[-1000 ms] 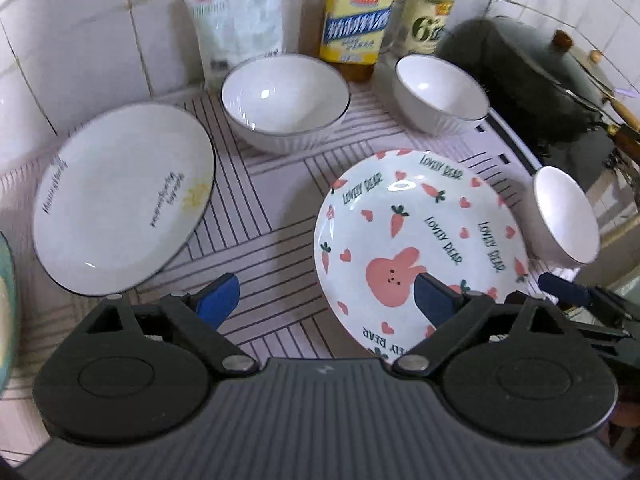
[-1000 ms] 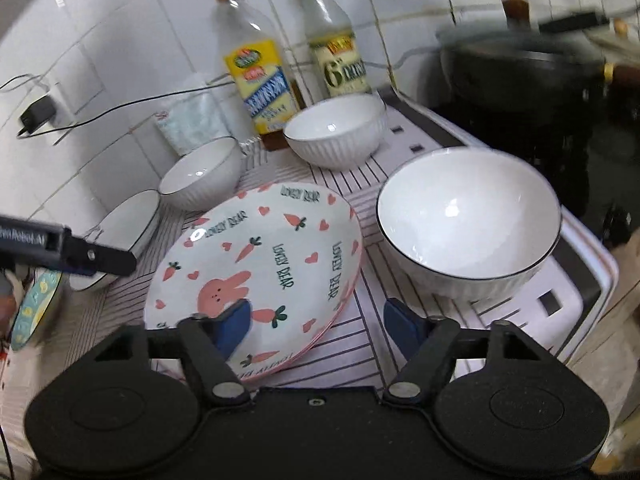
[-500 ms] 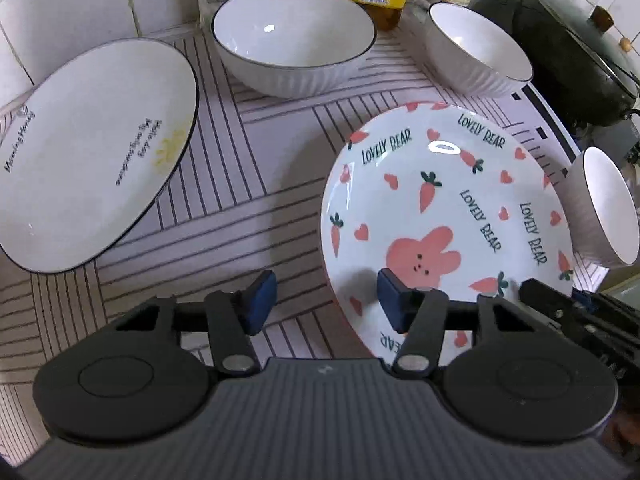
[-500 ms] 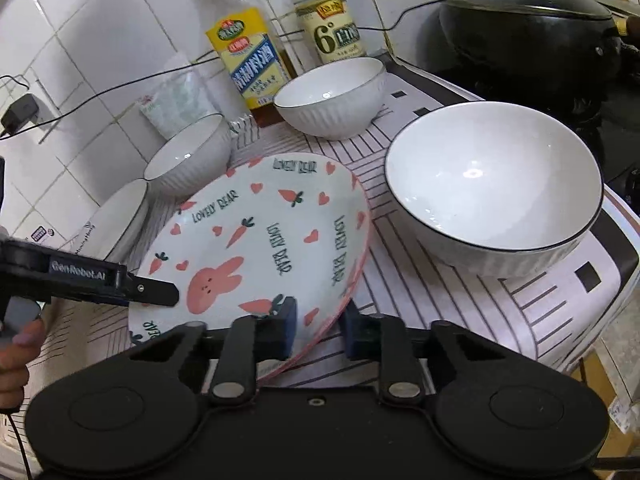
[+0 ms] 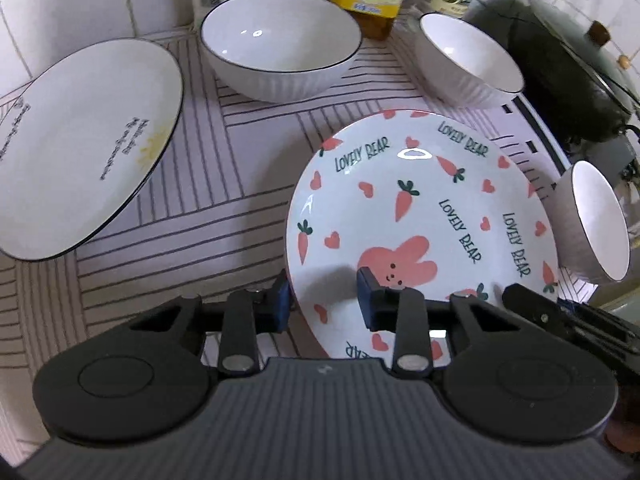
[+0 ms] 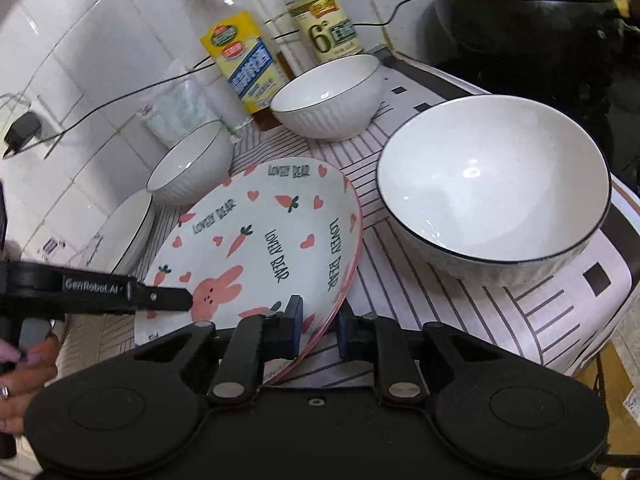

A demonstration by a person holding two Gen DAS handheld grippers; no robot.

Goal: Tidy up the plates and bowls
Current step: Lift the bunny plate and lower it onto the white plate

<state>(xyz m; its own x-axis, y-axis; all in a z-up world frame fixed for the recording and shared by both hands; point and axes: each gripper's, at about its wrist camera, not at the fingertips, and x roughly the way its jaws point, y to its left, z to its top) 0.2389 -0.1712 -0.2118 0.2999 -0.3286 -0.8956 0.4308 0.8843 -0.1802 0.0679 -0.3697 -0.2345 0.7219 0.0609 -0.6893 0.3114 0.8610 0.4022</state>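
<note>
gripping the bunny plate [image 5: 420,216] from both sides.

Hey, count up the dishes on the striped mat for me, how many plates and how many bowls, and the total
Plates: 2, the carrot-and-rabbit plate and the plain white plate.
Bowls: 3, the large bowl by the wall, the small bowl near the bottles, and the bowl on the right.
Total: 5 dishes.
</note>
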